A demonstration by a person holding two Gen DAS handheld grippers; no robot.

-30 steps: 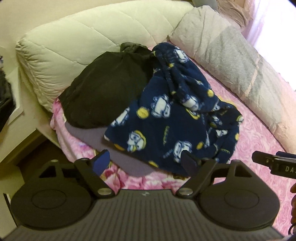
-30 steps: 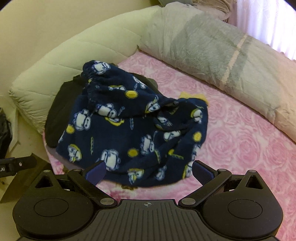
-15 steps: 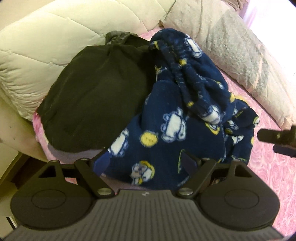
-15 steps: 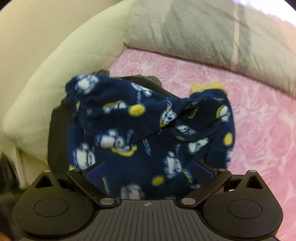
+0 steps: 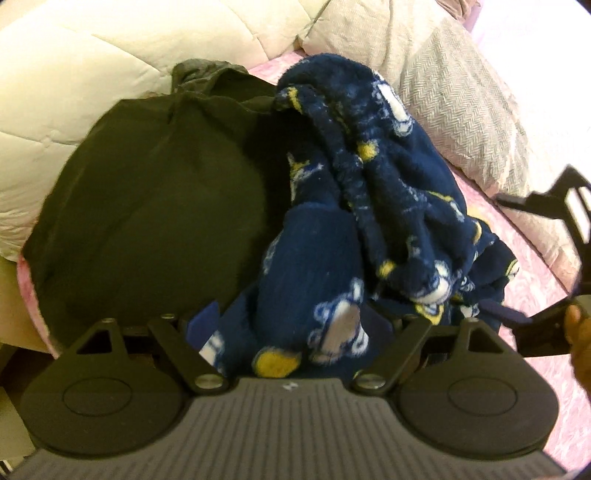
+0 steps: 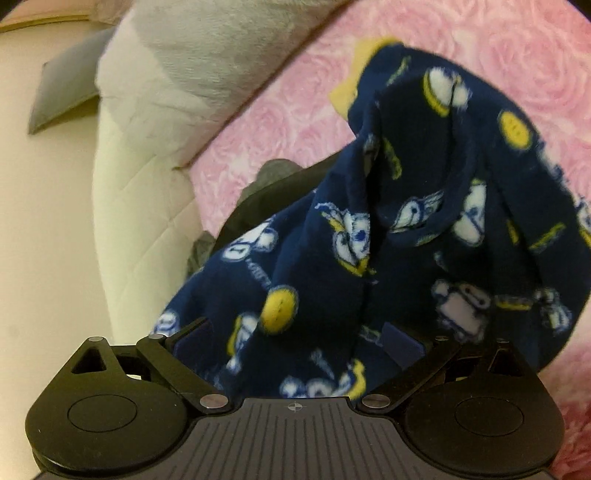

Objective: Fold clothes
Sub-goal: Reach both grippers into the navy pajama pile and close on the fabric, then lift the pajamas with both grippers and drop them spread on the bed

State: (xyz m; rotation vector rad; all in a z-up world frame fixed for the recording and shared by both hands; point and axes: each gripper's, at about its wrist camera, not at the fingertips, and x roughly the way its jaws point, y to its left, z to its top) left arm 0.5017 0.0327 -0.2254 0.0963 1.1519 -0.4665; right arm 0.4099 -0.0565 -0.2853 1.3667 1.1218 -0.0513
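We see the navy fleece garment [image 5: 388, 206] heaped on the pink bedsheet [image 6: 424, 33], with a black garment [image 5: 147, 206] touching it at nine o'clock. Our left gripper [image 5: 291, 321] stands wide open, fleece bulging between its fingers but not pinched. Our right gripper [image 6: 295, 336] is also spread wide, fleece filling the gap; we cannot tell whether its pads press.
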